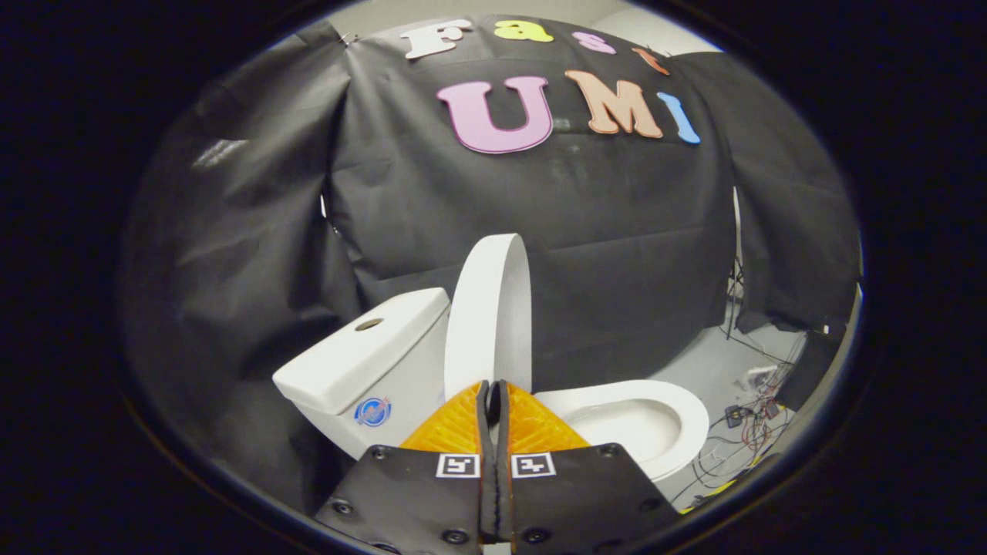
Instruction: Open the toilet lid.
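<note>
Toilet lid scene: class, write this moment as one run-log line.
gripper: shut, empty, just short of lid | toilet lid: raised, upright beside tank | bowl: open | task: looks done

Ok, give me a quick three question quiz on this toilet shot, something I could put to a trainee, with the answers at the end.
1. True or false: the toilet lid is raised, standing nearly upright.
2. What sits just beside the lid, on the side away from the open seat? A) the tank B) a sink C) a bucket
3. Fill in: the fingers of the gripper are pressed ____, with nothing between them.

Key
1. True. The lid stands up just beyond the fingertips and the bowl is uncovered.
2. A. The tank, with a round button on top.
3. Together. The gripper is shut and empty, just short of the lid.
</note>
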`<state>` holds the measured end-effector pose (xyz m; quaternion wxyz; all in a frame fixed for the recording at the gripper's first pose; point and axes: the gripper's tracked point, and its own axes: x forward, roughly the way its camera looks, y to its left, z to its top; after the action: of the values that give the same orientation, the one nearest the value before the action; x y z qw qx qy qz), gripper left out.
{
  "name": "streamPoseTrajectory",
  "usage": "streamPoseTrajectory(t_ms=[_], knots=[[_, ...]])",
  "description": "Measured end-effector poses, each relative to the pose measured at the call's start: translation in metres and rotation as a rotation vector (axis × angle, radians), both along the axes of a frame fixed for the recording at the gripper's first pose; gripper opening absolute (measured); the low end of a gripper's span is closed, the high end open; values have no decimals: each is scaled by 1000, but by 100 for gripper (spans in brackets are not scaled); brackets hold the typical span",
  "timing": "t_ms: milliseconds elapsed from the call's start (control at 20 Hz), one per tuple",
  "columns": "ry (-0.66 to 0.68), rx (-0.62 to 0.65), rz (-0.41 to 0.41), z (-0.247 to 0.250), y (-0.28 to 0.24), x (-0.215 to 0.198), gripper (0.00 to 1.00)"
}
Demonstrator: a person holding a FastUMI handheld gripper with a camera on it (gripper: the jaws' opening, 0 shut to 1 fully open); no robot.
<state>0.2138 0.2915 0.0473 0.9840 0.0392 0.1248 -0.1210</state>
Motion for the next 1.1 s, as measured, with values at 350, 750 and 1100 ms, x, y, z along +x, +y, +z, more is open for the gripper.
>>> streamPoseTrajectory(t_ms=[350, 750, 1100], knots=[[-11, 7, 39, 1, 20, 11, 1], [8, -66, 93, -4, 53, 26, 1], [6, -99, 132, -5, 66, 32, 1]])
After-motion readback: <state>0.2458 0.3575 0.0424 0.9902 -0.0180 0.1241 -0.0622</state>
